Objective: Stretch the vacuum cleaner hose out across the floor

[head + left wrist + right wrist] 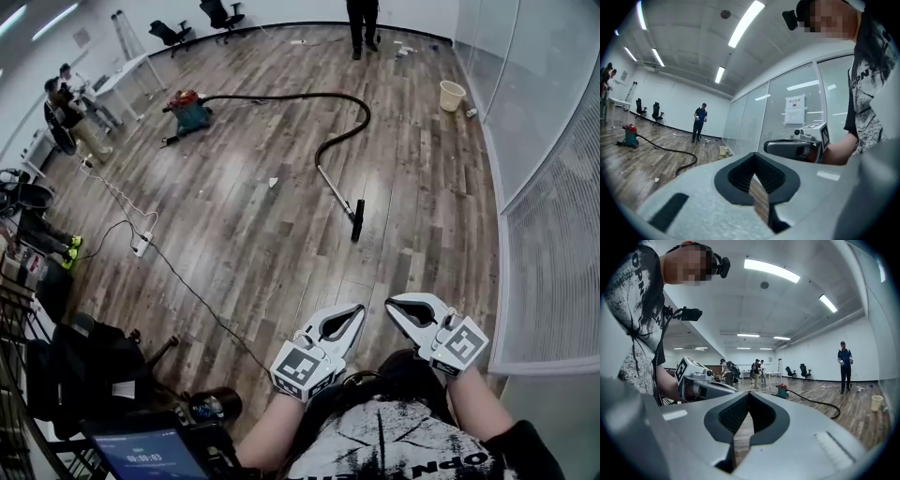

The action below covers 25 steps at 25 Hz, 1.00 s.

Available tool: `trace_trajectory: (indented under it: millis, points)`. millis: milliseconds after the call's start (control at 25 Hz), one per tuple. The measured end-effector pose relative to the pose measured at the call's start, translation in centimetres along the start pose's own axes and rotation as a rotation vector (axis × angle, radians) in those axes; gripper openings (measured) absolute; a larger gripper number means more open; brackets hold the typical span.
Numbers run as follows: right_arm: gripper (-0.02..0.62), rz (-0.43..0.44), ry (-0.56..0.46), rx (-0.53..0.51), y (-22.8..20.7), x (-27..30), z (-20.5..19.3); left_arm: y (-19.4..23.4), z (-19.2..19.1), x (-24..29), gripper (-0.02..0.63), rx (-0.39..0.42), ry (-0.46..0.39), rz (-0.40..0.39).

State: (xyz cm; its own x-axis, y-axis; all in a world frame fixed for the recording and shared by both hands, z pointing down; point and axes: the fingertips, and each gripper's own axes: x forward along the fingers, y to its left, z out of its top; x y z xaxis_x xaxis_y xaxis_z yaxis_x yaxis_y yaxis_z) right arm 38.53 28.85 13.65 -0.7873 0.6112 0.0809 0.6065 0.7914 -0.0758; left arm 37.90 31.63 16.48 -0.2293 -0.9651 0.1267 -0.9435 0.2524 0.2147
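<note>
Standing well apart from the curved hose (339, 139), the person (394, 441) is holding the left gripper (359, 310) and right gripper (391, 306) closed and empty, probably because nothing is reachable yet.

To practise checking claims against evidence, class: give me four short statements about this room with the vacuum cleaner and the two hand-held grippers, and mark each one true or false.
1. The left gripper and the right gripper are both shut with nothing between their jaws. True.
2. The hose lies in one straight line across the floor. False: it runs from the vacuum cleaner, then bends round in a wide curve.
3. The left gripper is clamped on the floor nozzle. False: the nozzle lies on the floor, well ahead of both grippers, and neither touches it.
4. A pale bucket stands on the floor near the glass wall. True.
</note>
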Motion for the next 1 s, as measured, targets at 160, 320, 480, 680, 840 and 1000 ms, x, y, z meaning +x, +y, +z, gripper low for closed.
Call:
trace_trajectory:
  millis: [160,320,480,680,840,1000]
  points:
    - [0.008,0.018,-0.005,-0.002,-0.8,1.0,-0.4,1.4,0.2,0.5,0.003,-0.028,-0.002,0.001]
    - [0.008,0.012,0.003,0.004,-1.3,1.2,-0.3,1.7,0.4,0.6,0.003,-0.053,-0.013,0.012]
    - [0.008,0.041,-0.019,0.012,-4.2,3.0,-0.1,4.1,1.0,2.2,0.003,-0.045,-0.009,0.044]
    - [0.008,0.108,-0.008,0.01,-9.7,7.7,0.3,9.8,2.5,5.3,0.003,-0.032,-0.003,0.112]
    - [0.008,0.172,-0.008,0.001,-14.4,10.8,1.4,14.3,4.1,8.5,0.003,-0.041,-0.005,0.179]
    - [0.008,0.247,-0.004,0.022,-19.6,13.1,1.8,18.9,6.0,12.5,0.003,-0.033,0.002,0.231]
